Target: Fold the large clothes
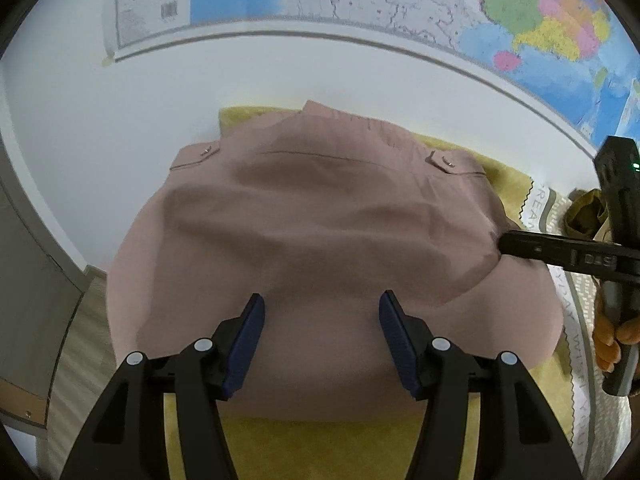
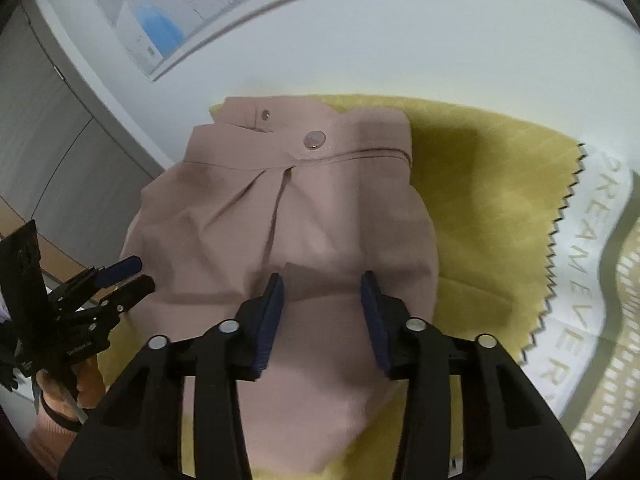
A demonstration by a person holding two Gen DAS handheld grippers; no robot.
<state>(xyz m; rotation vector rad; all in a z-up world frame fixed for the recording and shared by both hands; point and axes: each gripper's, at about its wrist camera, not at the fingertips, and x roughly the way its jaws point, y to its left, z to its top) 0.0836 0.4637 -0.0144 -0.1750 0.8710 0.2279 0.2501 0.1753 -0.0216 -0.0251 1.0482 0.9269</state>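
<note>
Both grippers, left gripper [image 1: 320, 312] and right gripper [image 2: 322, 294], hover half-open and empty over smooth, folded pink garment [image 1: 320, 232] on fuzzy yellow blanket [image 2: 480, 184].

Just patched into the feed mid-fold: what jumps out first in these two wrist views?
A dusty-pink garment with snap buttons along its band lies folded in the middle, on a yellow-green cloth. The left gripper and the right gripper hover over its near end with nothing between their blue pads. A colourful wall map spans the wall behind.
</note>
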